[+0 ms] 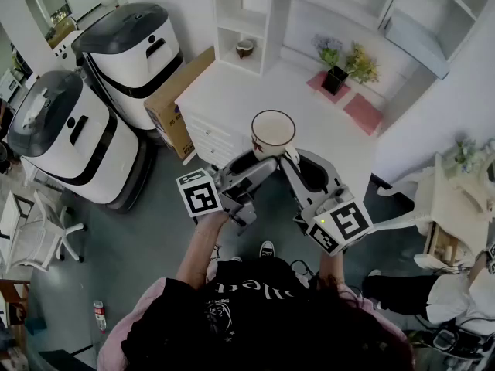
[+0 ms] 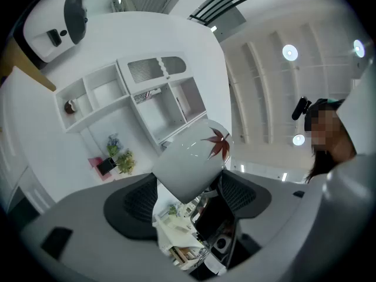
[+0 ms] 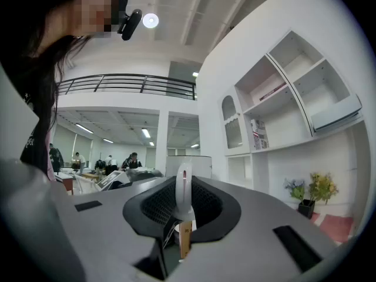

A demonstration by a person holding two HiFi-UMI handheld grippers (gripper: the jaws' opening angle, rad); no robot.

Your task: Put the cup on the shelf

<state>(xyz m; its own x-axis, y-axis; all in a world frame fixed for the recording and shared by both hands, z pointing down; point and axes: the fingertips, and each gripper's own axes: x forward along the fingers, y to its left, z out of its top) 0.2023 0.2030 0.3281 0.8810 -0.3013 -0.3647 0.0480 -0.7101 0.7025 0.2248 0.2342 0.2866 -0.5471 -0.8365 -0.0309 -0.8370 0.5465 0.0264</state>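
The cup (image 1: 272, 132) is white with a dark red rim and a red leaf print, and it is held in the air in front of the white desk (image 1: 309, 103). My right gripper (image 1: 298, 165) is shut on the cup's handle (image 3: 183, 187), which shows edge-on between its jaws in the right gripper view. My left gripper (image 1: 251, 165) is open; its jaws stand wide on either side of the cup's base (image 2: 191, 163). The white shelf unit (image 1: 240, 22) rises at the back of the desk, and its compartments (image 2: 147, 93) also show beyond the cup. The shelf unit (image 3: 276, 98) stands to the right in the right gripper view.
A small bowl (image 1: 245, 49) sits in a lower shelf compartment. Potted flowers (image 1: 344, 64) and pink mats (image 1: 363, 114) lie on the desk. Two white-and-black machines (image 1: 77, 130) and a cardboard box (image 1: 174, 91) stand left. A seated person (image 1: 433, 292) is at the lower right.
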